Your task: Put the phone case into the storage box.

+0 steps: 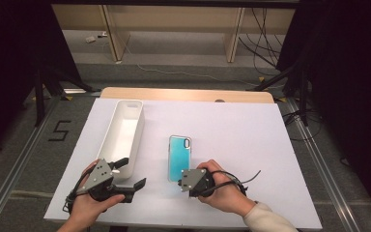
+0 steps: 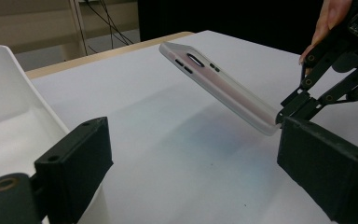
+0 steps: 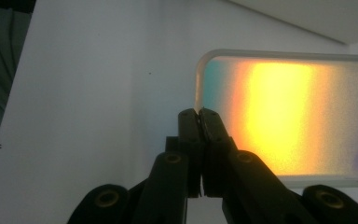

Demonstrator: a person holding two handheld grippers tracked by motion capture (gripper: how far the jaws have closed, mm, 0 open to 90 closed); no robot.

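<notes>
— From above, what do we see?
— Our right gripper (image 1: 181,184) pinches the phone case (image 1: 179,155) at its near end, on the worktop (image 1: 241,140) beside the white bin (image 1: 124,133).
— Left gripper view?
— Our left gripper (image 2: 191,172) gapes, empty; the case (image 2: 223,91) tilts clear beyond.
— Right gripper view?
— Jaws clamp the case's (image 3: 284,116) corner edge.

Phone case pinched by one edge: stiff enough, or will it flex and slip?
The phone case stays straight while the right gripper holds it raised by one end, so it's probably fairly stiff and light. The grip is on a thin glossy rim, so it may slip or pivot.
</notes>
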